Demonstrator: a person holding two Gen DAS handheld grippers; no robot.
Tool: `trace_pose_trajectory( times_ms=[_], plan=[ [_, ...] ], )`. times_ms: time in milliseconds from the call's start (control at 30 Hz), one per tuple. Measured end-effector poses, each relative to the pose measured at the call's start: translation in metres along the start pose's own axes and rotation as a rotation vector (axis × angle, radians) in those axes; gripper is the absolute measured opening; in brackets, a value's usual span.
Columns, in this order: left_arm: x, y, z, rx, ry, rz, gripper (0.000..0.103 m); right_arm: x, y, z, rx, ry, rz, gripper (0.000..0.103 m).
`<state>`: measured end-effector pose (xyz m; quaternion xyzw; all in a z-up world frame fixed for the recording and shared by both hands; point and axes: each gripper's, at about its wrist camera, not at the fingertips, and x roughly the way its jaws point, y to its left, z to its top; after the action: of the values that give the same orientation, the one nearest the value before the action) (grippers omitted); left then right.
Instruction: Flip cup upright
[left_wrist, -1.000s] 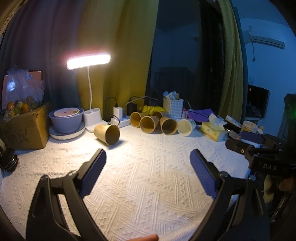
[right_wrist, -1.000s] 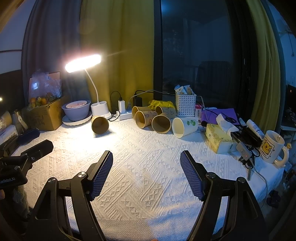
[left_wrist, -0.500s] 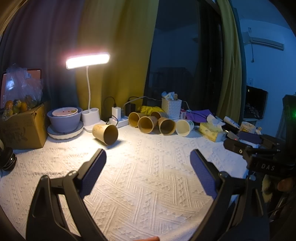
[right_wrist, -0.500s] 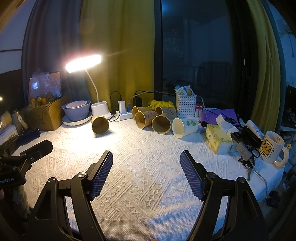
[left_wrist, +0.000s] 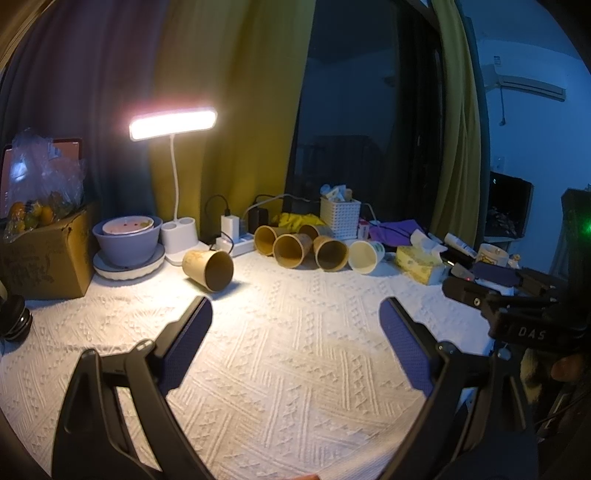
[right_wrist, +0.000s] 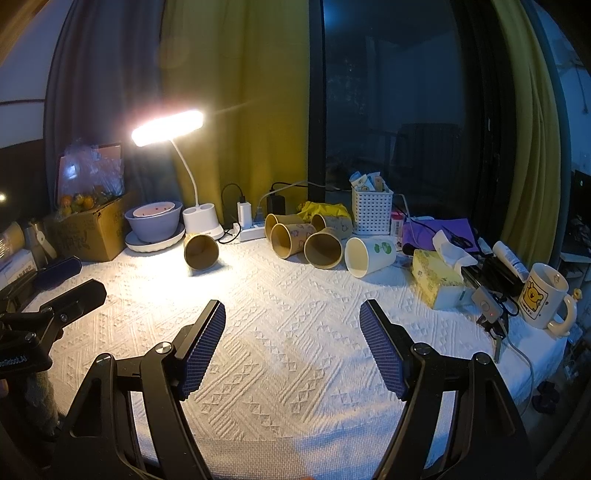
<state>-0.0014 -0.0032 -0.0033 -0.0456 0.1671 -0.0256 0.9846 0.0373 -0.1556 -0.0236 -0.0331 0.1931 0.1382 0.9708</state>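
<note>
Both claws hang wide apart and empty over the white textured cloth (right_wrist: 295, 295): the left gripper (left_wrist: 295, 325) nearest the lone brown paper cup (left_wrist: 208, 269), which lies on its side beside the lamp base (left_wrist: 179, 236), mouth facing the camera; the right gripper (right_wrist: 291, 325) faces the far cluster. To right it well, I would close across the cup's wall near mid-height, gently so the paper keeps its shape, then rotate the mouth upward. Counted: five brown cups tipped over, one white paper cup (right_wrist: 369, 256) tipped, one mug (right_wrist: 543, 295) upright.
</note>
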Motion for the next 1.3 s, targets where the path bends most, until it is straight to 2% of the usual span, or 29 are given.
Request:
trace_pose_trajectory(
  times_ms=[567,767,1033,1300],
  plan=[
    [0.000,0.001,0.005,-0.010,0.000,-0.010,0.093,0.000,0.000,0.003,0.005,-0.008,-0.001,0.078],
    [0.010,0.001,0.008,-0.007,0.035,-0.037,0.093,0.009,-0.005,0.002,0.006,0.006,0.004,0.078],
    [0.057,0.002,0.023,0.061,0.143,-0.057,0.093,0.054,-0.030,0.006,0.052,0.076,0.013,0.078],
    [0.143,0.005,0.044,0.138,0.252,-0.092,0.093,0.116,-0.065,0.018,0.136,0.128,0.021,0.078]
  ],
)
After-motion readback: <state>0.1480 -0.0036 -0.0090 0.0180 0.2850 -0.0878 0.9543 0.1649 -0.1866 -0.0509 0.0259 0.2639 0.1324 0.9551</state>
